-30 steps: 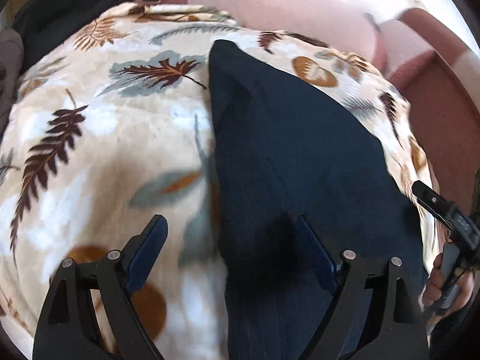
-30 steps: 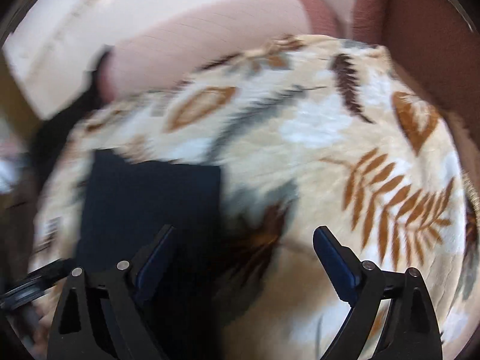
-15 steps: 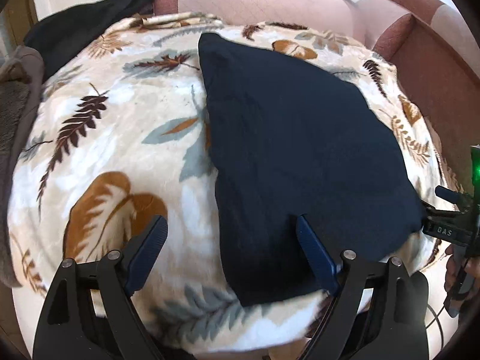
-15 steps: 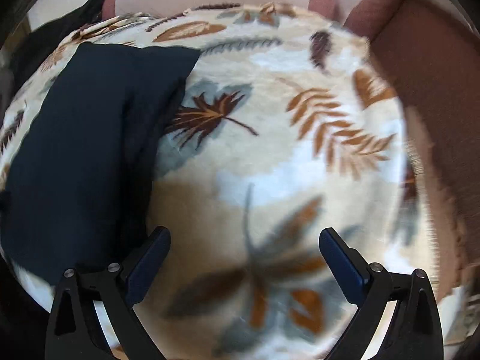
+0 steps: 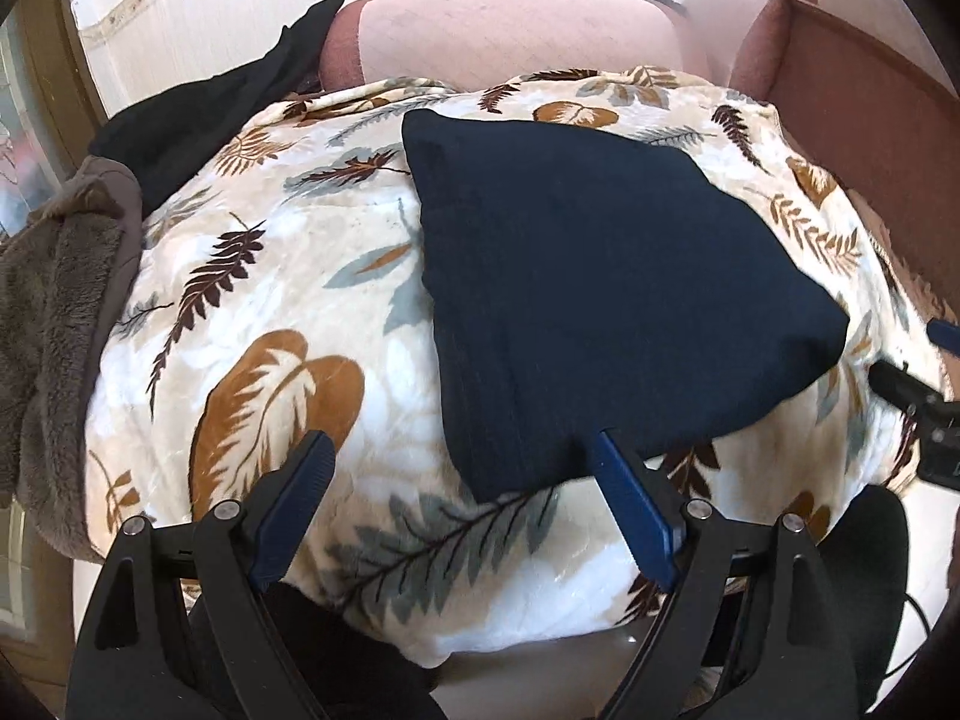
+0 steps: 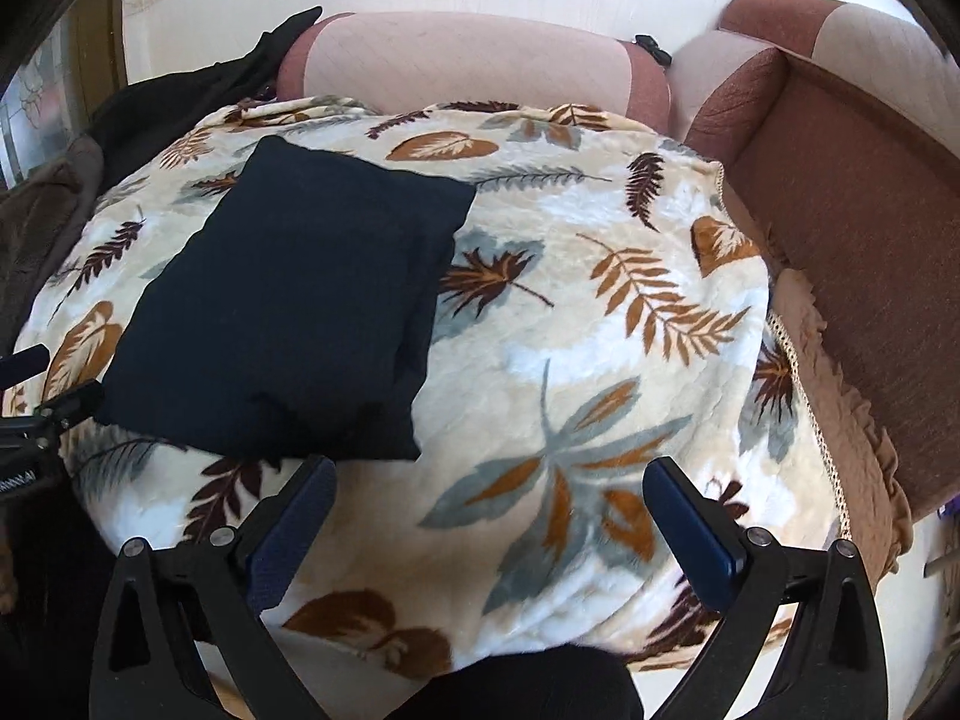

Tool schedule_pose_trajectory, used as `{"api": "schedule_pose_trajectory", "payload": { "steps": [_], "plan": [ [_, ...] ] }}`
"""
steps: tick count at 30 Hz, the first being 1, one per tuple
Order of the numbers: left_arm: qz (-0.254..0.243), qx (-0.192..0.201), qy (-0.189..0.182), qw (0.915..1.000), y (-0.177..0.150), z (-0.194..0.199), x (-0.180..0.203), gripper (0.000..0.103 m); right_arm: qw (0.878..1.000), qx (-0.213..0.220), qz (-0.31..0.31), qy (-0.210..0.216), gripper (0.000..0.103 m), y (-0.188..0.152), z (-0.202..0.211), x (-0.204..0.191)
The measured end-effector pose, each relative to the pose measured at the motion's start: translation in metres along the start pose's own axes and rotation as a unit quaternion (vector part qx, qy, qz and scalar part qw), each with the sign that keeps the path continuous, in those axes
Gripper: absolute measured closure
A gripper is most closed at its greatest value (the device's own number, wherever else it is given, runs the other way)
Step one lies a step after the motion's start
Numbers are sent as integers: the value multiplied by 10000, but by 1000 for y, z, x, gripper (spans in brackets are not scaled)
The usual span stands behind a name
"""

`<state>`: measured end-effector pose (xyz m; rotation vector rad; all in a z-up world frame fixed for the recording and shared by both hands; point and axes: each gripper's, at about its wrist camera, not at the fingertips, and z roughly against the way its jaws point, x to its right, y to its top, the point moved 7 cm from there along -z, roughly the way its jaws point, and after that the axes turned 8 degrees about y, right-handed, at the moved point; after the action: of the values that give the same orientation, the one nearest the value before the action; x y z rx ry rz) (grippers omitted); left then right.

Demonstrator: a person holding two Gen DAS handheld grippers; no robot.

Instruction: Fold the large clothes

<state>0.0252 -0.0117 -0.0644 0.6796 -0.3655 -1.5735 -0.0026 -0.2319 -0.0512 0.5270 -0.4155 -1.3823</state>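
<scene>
Left wrist view. One folded navy garment (image 5: 600,300), flat on one leaf-print blanket (image 5: 252,324), lying right of centre, four corners visible, nearest corner just above the right pad. One left gripper (image 5: 462,492), jaws wide apart, nothing between the blue pads (image 5: 300,498), hanging clear above the blanket's near edge. One black garment (image 5: 204,114) heaped at the blanket's far left corner. One brown fleece throw (image 5: 48,324) draped down the left side, shown in full length only here. One pink sofa cushion (image 5: 510,36) behind the blanket. Tip of the right gripper (image 5: 918,396) entering at the right edge.

Right wrist view. Same single navy garment (image 6: 294,306), here left of centre, a doubled fold edge showing along its right side. Same blanket (image 6: 600,324), its right half bare and seen in full only here. One right gripper (image 6: 489,504), jaws opening to their widest, nothing between the pads, nothing held, above the blanket's near edge and just right of the garment's near corner. One brown sofa armrest (image 6: 852,228) with a frilled cover on the right, broader here. Part of the left gripper (image 6: 36,414) at the left edge. Black garment (image 6: 180,90) and fleece throw (image 6: 42,210) only partly in frame. Same pink cushion (image 6: 468,60) behind.
</scene>
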Motion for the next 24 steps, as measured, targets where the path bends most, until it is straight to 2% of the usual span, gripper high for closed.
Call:
{"api": "schedule_pose_trajectory", "payload": {
  "steps": [13, 24],
  "plan": [
    [-180, -93, 47, 9998, -10, 5, 16, 14, 9994, 215, -253, 124, 1, -5, 15, -5],
    [-130, -191, -259, 9994, -12, 8, 23, 14, 9993, 168, -290, 146, 1, -3, 15, -7]
  ]
}}
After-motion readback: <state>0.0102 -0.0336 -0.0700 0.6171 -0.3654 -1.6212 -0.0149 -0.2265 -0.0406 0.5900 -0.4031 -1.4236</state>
